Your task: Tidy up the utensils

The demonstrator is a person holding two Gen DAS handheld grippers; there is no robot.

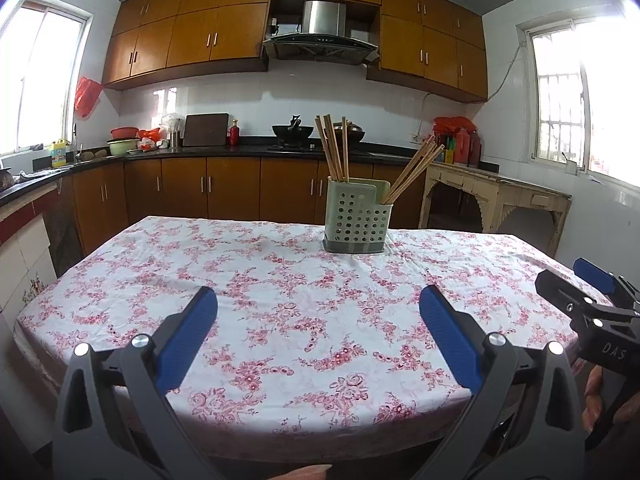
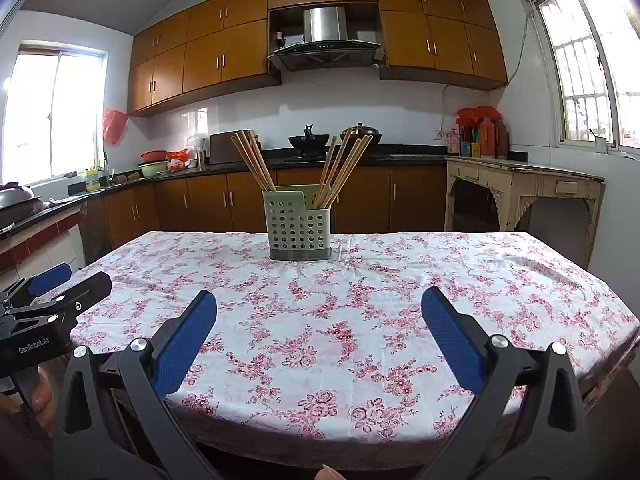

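The chopsticks (image 1: 334, 148) stand in a green holder (image 1: 357, 216) with holes in it. The holder sits on the far side of the counter (image 1: 280, 300), which has a cloth with pink flowers. The holder has two parts. One bunch of chopsticks stands almost straight in the left part. The other bunch (image 2: 342, 168) leans out to the right from the other part.

The left claw (image 1: 319, 320) is wide apart and holds nothing. The right claw (image 2: 319, 324) is wide apart too, and it is empty. Both hang over the near edge of the counter, well apart from the holder.

What could go wrong? The holder looks light and tall. If a claw bumps it, or pulls a stick to the side, it may tip over and spill all the sticks. The sticks are thin and smooth, so one may slip out of a claw that grabs it near the tip. They are packed close, so a claw may catch two at once. The cloth has wrinkles, and it may slide if a claw drags on it. The two claws are side by side, so they may bump each other if both reach in at once.
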